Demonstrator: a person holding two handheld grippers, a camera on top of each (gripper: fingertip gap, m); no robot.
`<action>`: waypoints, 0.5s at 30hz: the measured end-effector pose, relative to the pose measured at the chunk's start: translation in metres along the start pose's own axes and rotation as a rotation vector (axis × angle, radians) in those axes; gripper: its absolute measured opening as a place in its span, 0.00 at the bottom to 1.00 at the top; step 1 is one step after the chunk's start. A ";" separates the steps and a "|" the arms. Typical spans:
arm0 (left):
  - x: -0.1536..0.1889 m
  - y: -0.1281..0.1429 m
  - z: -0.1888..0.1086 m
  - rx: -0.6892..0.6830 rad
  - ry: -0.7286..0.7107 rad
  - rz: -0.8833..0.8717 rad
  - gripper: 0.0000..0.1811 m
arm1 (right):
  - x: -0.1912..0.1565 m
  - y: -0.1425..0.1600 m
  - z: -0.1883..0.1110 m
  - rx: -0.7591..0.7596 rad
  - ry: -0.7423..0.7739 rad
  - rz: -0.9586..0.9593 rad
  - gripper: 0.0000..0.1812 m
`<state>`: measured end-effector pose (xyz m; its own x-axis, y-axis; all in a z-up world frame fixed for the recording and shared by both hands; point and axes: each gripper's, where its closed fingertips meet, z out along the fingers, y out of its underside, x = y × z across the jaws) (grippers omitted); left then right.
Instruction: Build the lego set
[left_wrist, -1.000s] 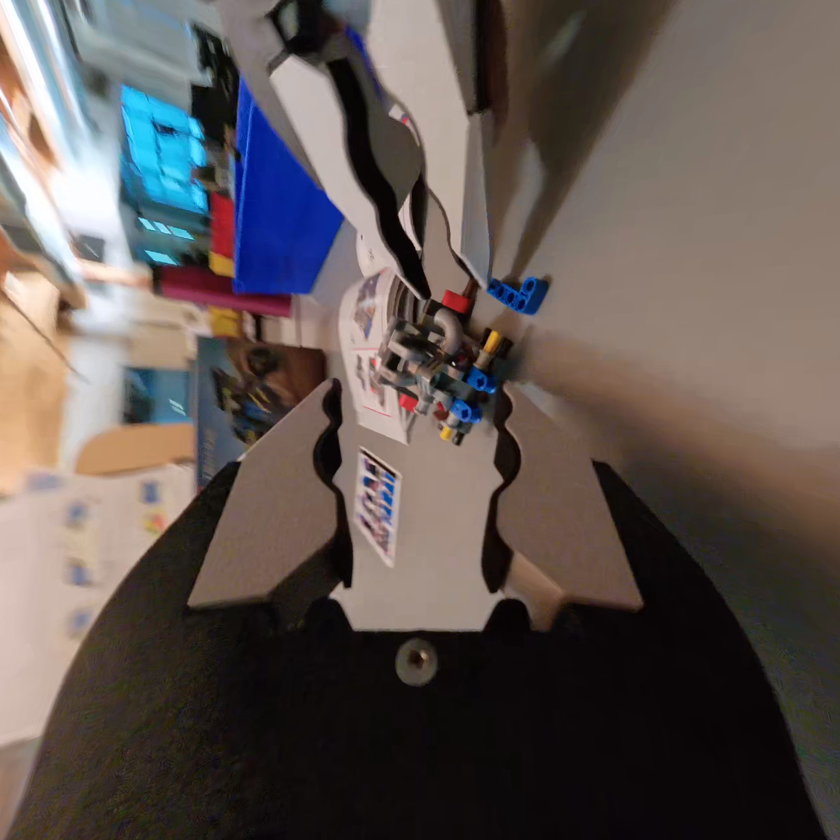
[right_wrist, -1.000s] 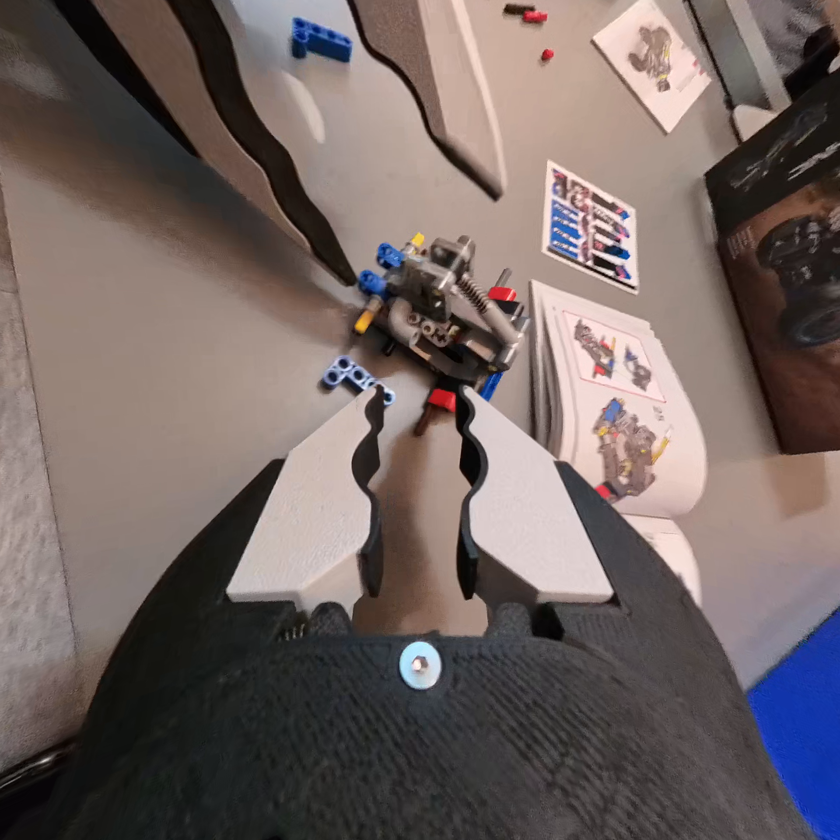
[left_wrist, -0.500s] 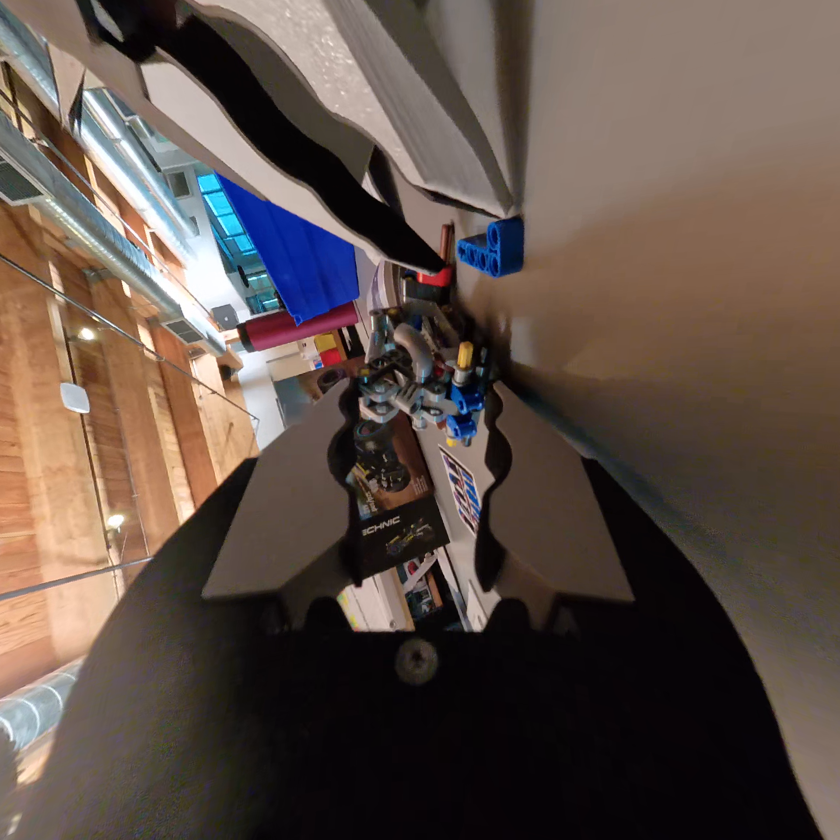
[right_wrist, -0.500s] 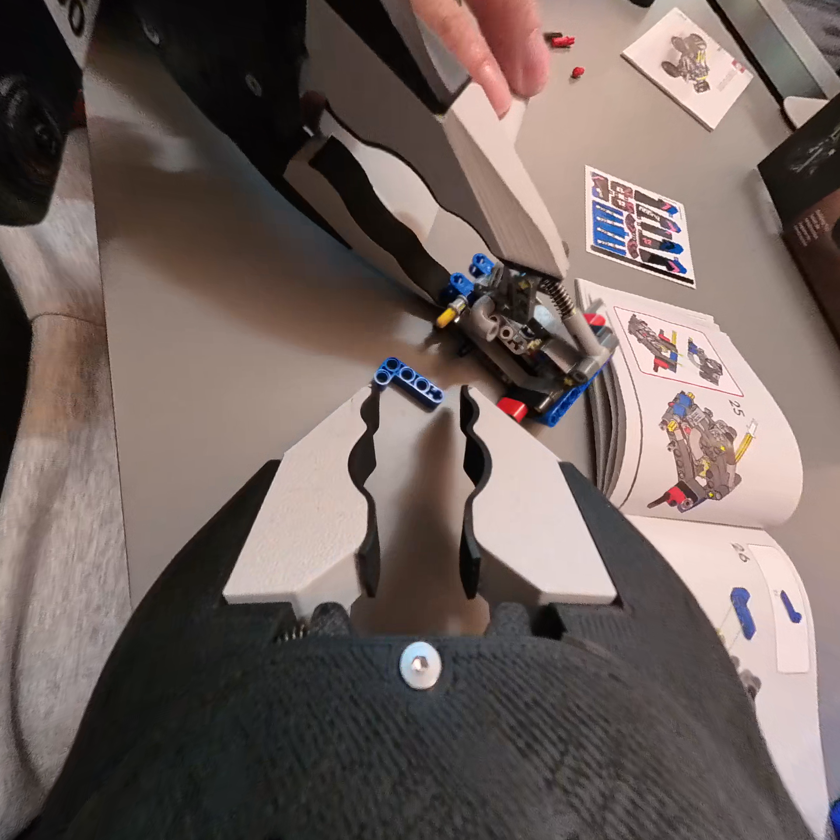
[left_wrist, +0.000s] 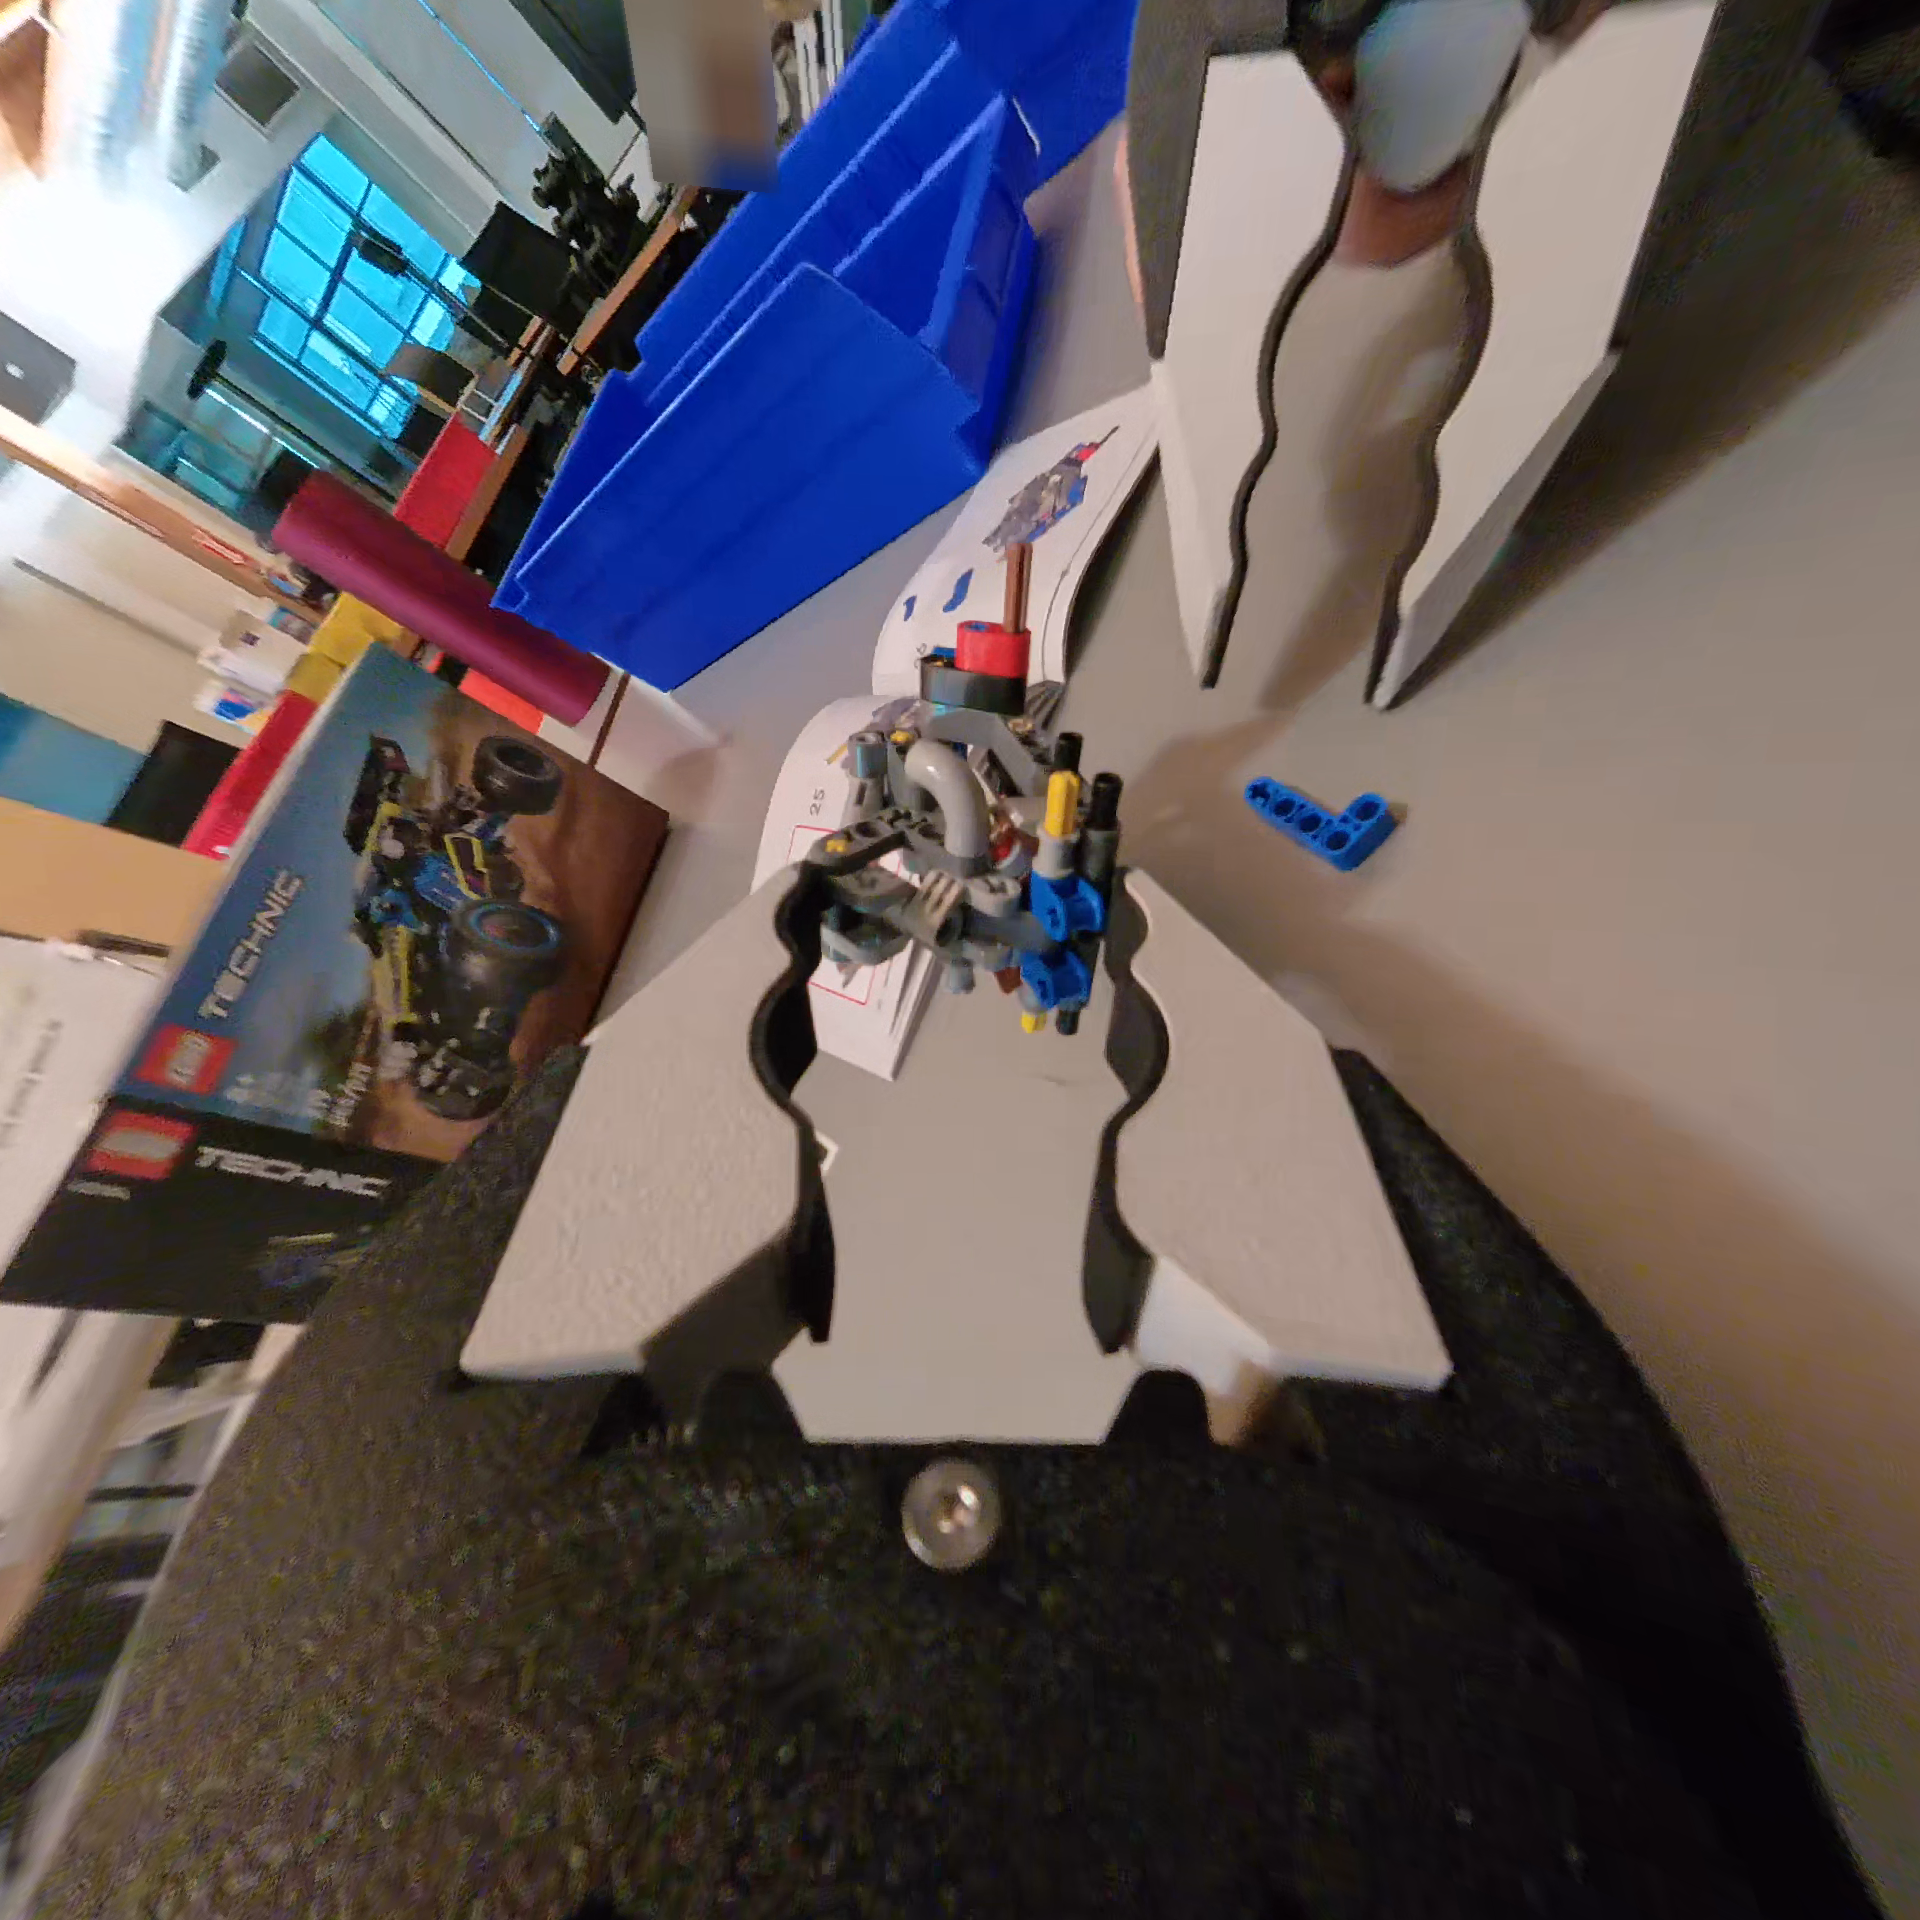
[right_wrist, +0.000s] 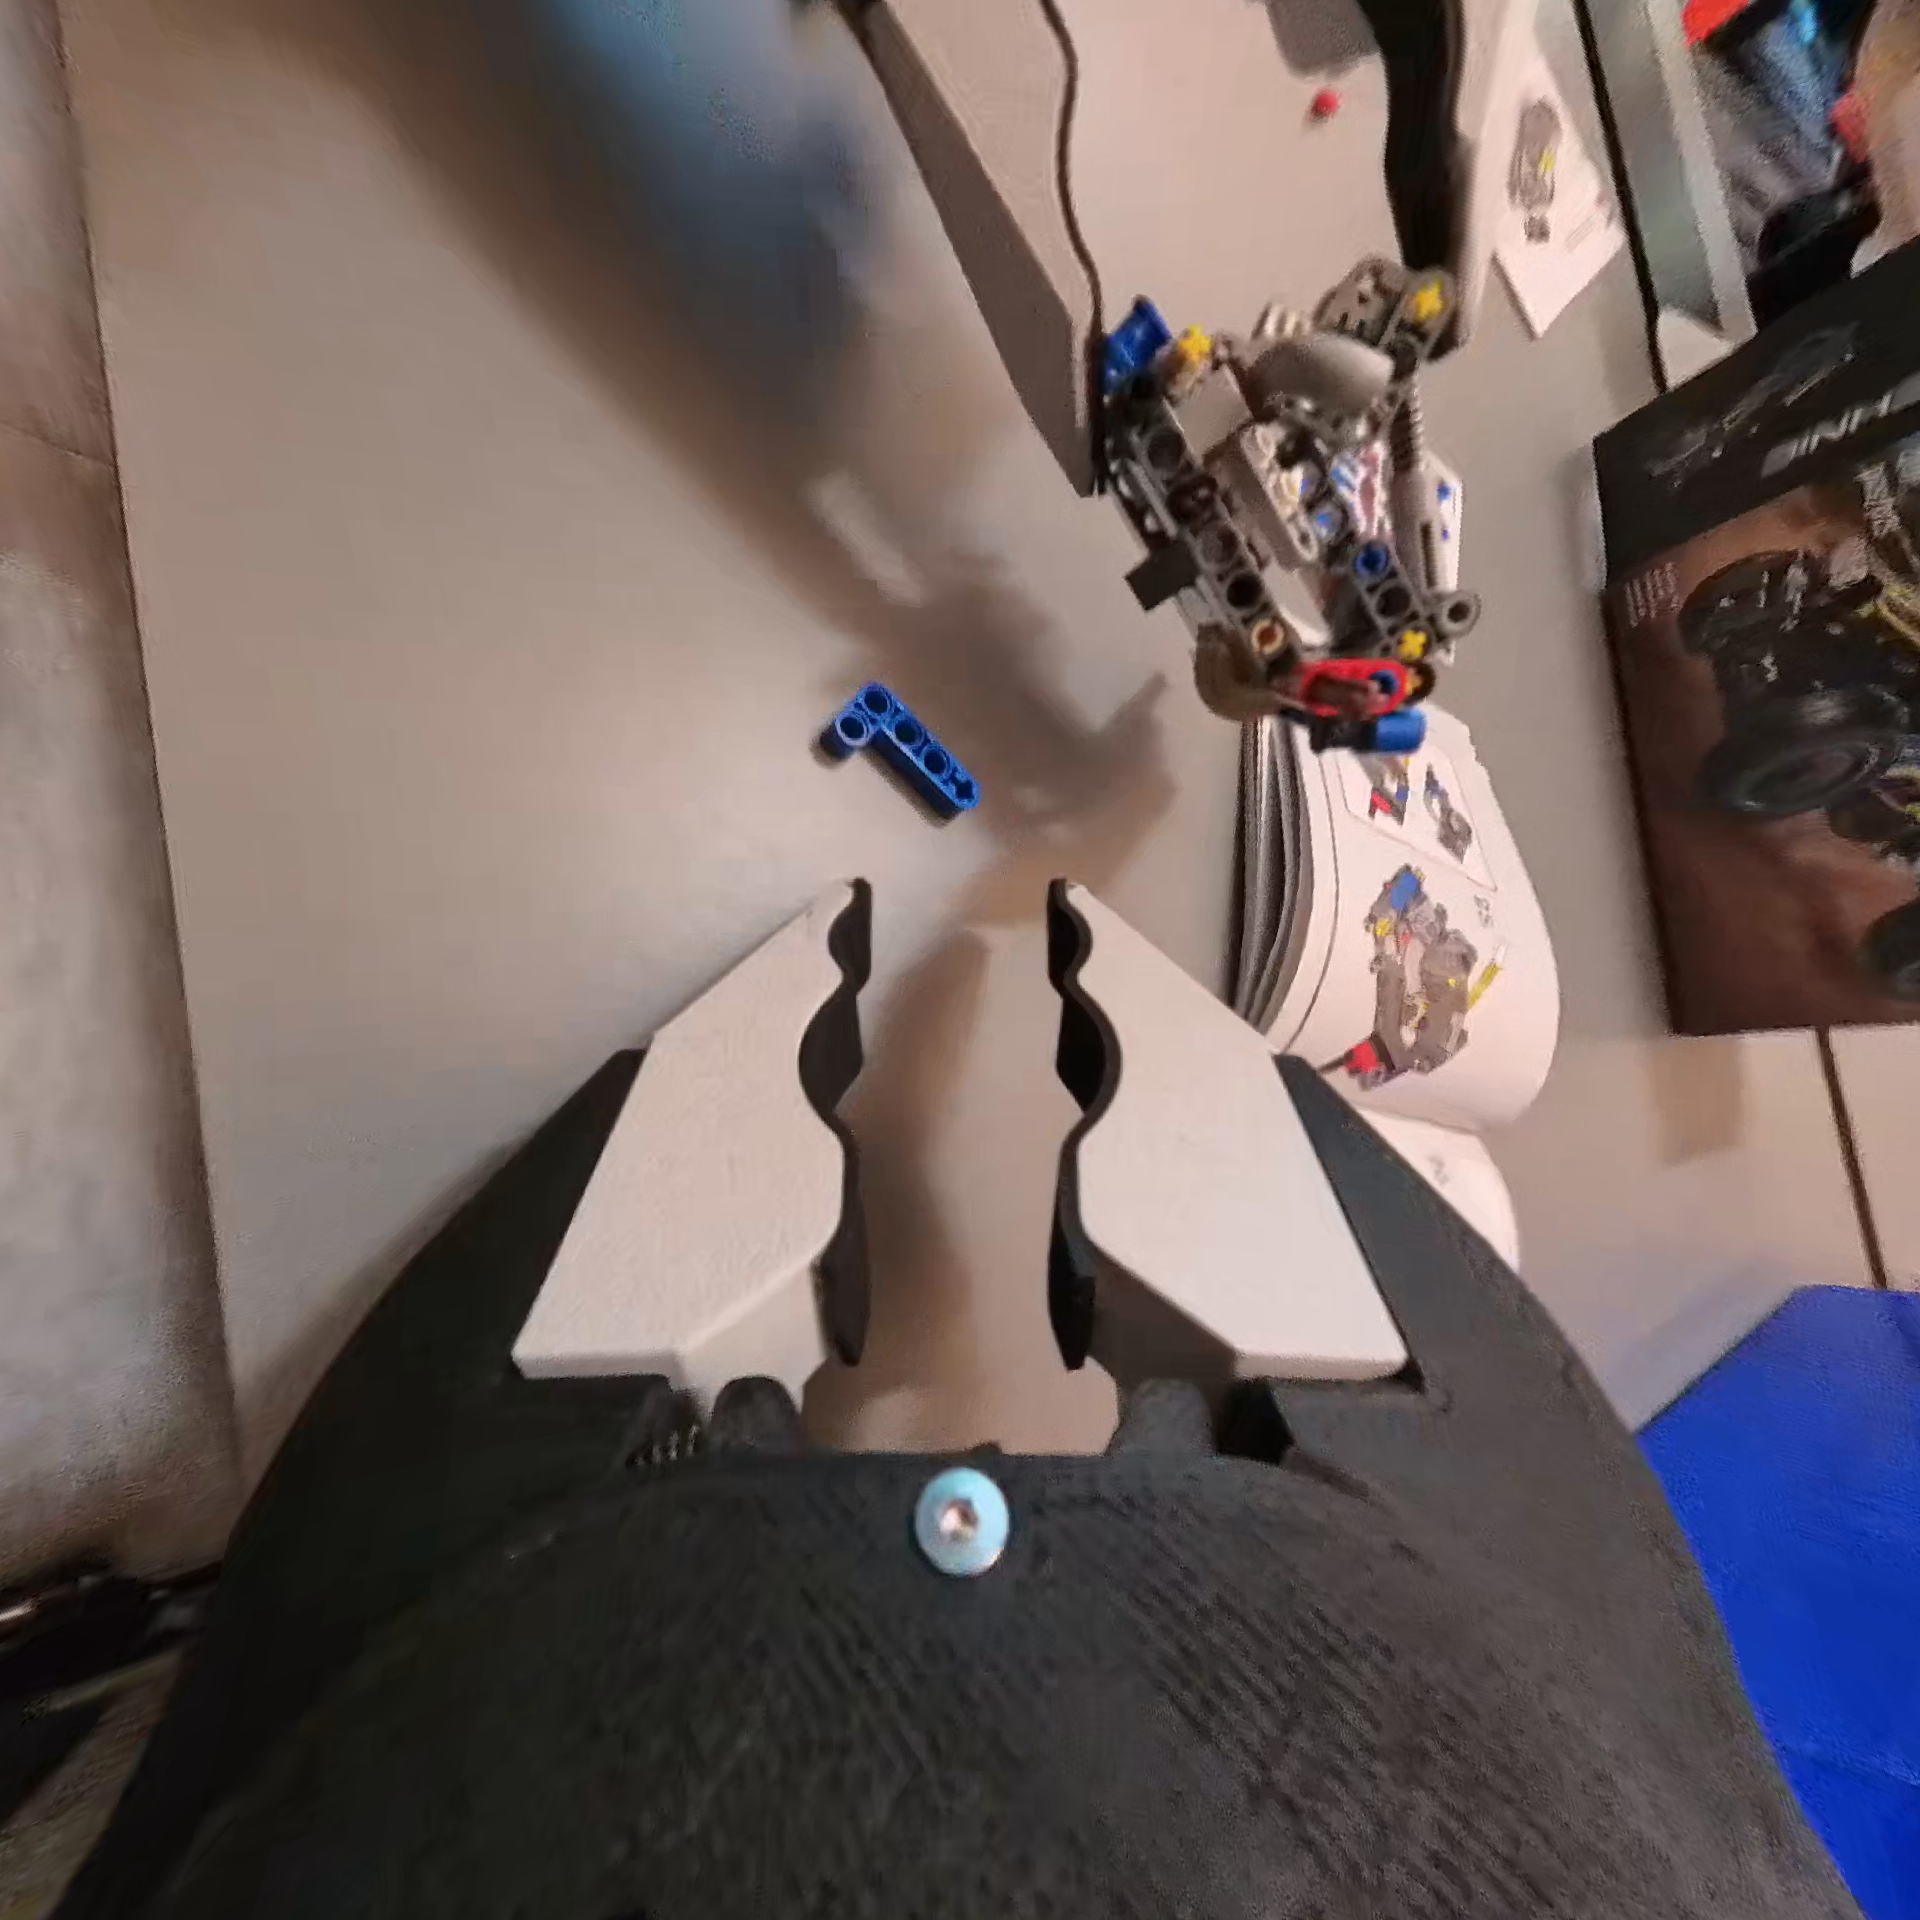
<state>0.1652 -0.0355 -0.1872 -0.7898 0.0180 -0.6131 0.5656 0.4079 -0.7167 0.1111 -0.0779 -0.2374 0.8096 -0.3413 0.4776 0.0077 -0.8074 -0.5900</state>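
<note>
A partly built grey lego assembly (left_wrist: 966, 862) with blue, red and yellow pins sits between the fingertips of my left gripper (left_wrist: 964, 896), which is shut on it. In the right wrist view the assembly (right_wrist: 1299, 499) hangs above the grey table (right_wrist: 499, 540), held by the left gripper (right_wrist: 1262, 384). A blue L-shaped beam (right_wrist: 899, 753) lies flat on the table just ahead of my right gripper (right_wrist: 956, 894), which is open and empty. In the left wrist view the beam (left_wrist: 1320, 826) lies to the right of the assembly, and the right gripper (left_wrist: 1297, 686) hovers behind it.
An open instruction booklet (right_wrist: 1403, 956) lies right of the beam, under the assembly. The set's box (right_wrist: 1766, 675) stands further right. Blue bins (left_wrist: 779, 416) are at the back, and one corner (right_wrist: 1787, 1507) is near my right gripper. A small leaflet (right_wrist: 1548, 177) and a red piece (right_wrist: 1322, 102) lie far off.
My left gripper has closed on the assembly and lifted it off the table. My right gripper has drawn back from it. The blue beam now lies by itself.
</note>
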 end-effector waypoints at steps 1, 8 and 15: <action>-0.001 0.001 0.000 0.018 0.006 -0.030 0.29 | -0.001 -0.004 0.002 0.030 -0.021 -0.024 0.18; -0.010 0.007 0.002 0.052 0.052 -0.059 0.29 | 0.002 -0.011 0.015 0.069 -0.104 -0.199 0.13; -0.004 0.009 -0.006 0.078 0.085 -0.023 0.28 | 0.000 -0.019 0.027 0.132 -0.192 -0.212 0.04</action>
<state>0.1724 -0.0266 -0.1897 -0.8181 0.0877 -0.5683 0.5613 0.3365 -0.7561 0.1266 -0.0498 -0.2442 0.8776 -0.0651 0.4750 0.2541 -0.7770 -0.5759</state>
